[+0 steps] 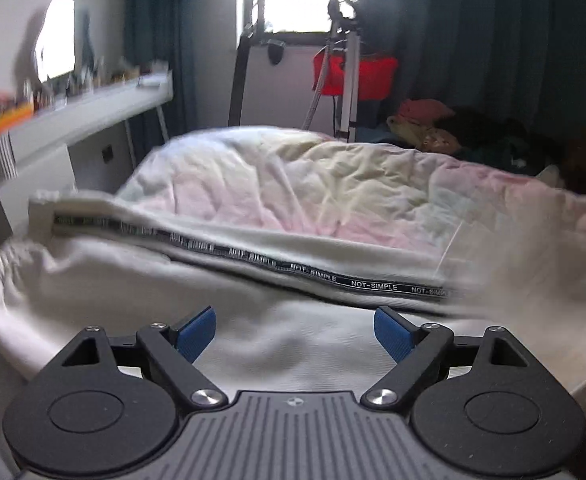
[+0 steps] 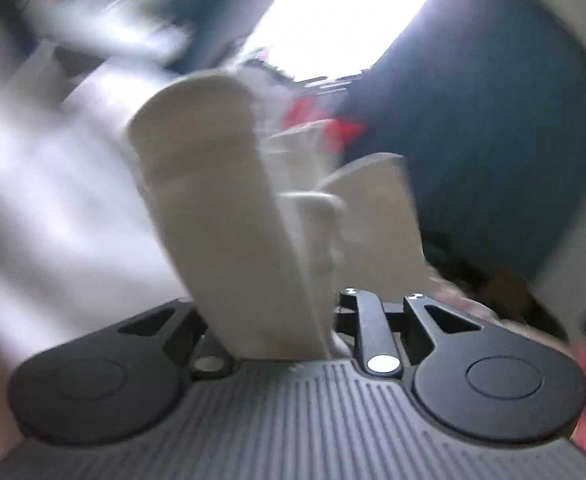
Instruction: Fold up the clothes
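Two ribbed blue pads (image 1: 197, 334) of the left gripper (image 1: 295, 334) stand wide apart over soft white trousers (image 1: 253, 344) with a black lettered stripe, on the crumpled bed (image 1: 313, 184). Right view, blurred: the right gripper (image 2: 293, 320) pinches thick white folds.

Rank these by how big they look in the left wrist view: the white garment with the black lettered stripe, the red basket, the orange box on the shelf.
1. White garment, largest by far, though it lies nearest the camera.
2. Red basket.
3. Orange box, smallest; blurred and at the view's edge, so unsure.
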